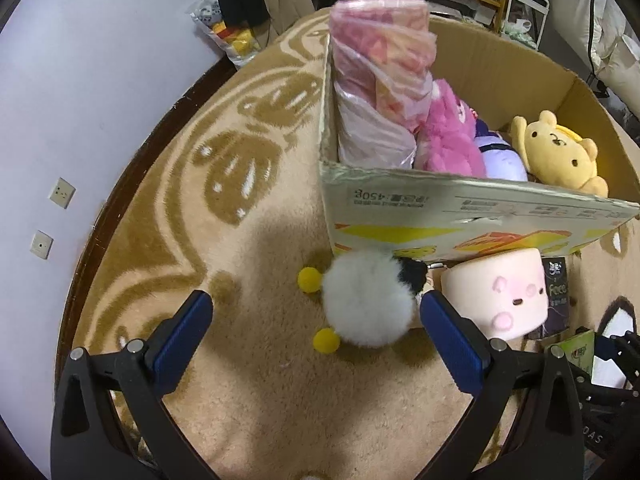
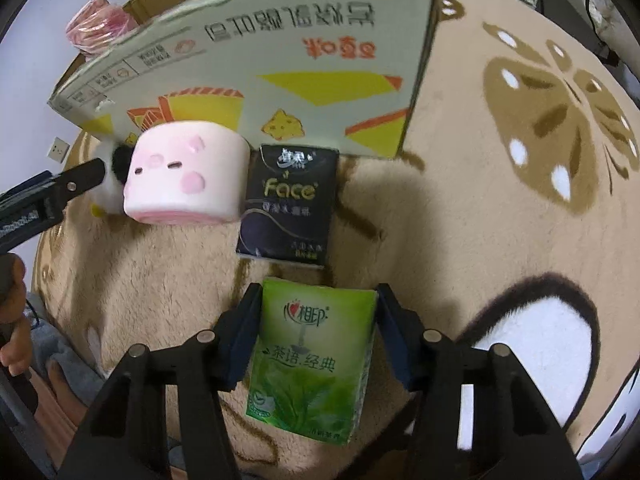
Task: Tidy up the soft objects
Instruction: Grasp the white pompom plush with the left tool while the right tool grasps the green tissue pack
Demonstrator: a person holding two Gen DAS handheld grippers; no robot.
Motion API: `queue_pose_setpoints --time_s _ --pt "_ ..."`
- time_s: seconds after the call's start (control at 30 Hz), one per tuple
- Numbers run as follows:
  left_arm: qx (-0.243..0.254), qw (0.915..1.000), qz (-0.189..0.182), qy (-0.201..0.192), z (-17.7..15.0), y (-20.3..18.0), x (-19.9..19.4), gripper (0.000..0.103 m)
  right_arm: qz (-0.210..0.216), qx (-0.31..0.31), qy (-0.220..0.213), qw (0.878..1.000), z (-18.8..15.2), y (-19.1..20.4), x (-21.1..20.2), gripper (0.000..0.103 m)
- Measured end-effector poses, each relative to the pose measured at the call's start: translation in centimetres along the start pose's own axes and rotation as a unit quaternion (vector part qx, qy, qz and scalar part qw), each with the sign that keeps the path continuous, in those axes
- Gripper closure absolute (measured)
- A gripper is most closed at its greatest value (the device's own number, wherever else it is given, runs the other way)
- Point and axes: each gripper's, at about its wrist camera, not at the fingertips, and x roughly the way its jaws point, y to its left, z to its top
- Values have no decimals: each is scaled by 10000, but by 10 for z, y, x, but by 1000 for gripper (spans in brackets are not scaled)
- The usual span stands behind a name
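A white fluffy toy (image 1: 366, 300) with a black patch and yellow pompoms lies on the rug, just in front of the cardboard box (image 1: 460, 216). My left gripper (image 1: 316, 304) is open above it; the toy sits between the fingers, close to the right one. A green tissue pack (image 2: 312, 356) is clamped between the pads of my right gripper (image 2: 319, 292), both pads against its sides. Beside the fluffy toy are a pink roll-shaped plush (image 2: 184, 176) and a black tissue pack (image 2: 288, 204).
The box holds a pink wrapped bundle (image 1: 380, 80), a pink plush (image 1: 452, 132), a purple plush (image 1: 500, 152) and a yellow bear (image 1: 560, 148). A beige patterned rug (image 2: 500, 220) covers the floor. A white wall (image 1: 80, 80) with sockets is left; shelves stand behind.
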Motion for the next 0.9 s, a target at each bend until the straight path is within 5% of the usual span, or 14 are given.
queue_pose_setpoints --time_s 0.37,0.47,0.63,0.9 --pt "-25 9999 -128 96 2 -6 30 5 53 -18 -40 10000 11 -1 5 44" --pt "-46 9994 -286 174 0 -8 35 18 54 -51 -36 10000 12 -2 7 44" --pt "-35 9976 -625 296 -5 -14 37 60 36 -93 -88 9999 13 -6 3 45" --pt "-136 9996 -250 -48 -15 -12 12 69 80 -113 -372 9992 9 -7 -19 45"
